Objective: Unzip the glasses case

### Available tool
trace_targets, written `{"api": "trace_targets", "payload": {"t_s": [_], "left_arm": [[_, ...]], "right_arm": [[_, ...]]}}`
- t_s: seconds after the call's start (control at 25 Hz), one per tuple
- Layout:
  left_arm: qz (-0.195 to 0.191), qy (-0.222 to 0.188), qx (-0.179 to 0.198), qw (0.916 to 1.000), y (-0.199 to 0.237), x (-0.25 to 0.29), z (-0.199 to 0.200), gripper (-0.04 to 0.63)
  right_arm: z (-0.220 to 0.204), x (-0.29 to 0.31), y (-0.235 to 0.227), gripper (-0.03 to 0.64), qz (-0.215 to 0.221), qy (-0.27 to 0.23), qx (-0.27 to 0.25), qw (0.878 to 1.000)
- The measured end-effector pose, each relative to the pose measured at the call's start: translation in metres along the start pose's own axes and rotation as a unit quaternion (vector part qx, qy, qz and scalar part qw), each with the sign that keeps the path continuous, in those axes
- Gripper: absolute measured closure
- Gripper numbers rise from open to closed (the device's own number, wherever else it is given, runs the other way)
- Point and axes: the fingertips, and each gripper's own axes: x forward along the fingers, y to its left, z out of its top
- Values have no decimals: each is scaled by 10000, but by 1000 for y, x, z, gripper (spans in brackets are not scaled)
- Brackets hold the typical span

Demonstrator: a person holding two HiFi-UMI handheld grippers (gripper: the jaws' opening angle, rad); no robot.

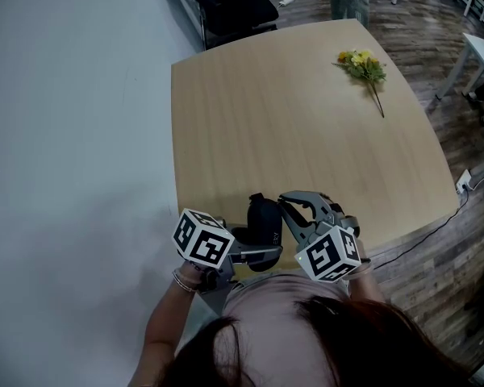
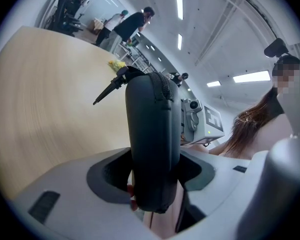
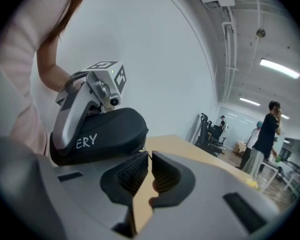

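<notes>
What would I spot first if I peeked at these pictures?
Probably the black glasses case, clamped in the left gripper by the near edge of the wooden table. Right beside it is the right gripper, jaws together and holding nothing. Far off, near the table's far right corner, lies a little bunch of yellow flowers.

Strip lights (image 2: 179, 1) glare overhead (edges fisheye-warped), and the near foreground blurs.

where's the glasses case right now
In the head view the glasses case is over the near edge of the table, clamped in the left gripper jaws, right gripper just beside it.
</notes>
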Motion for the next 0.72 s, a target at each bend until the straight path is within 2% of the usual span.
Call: {"api": "trace_targets", "payload": {"t_s": [0.72], "left_arm": [[49, 947, 66, 9955, 10, 13, -28, 345]], "right_arm": [[-13, -1, 11, 588, 91, 321, -779, 9964]]}}
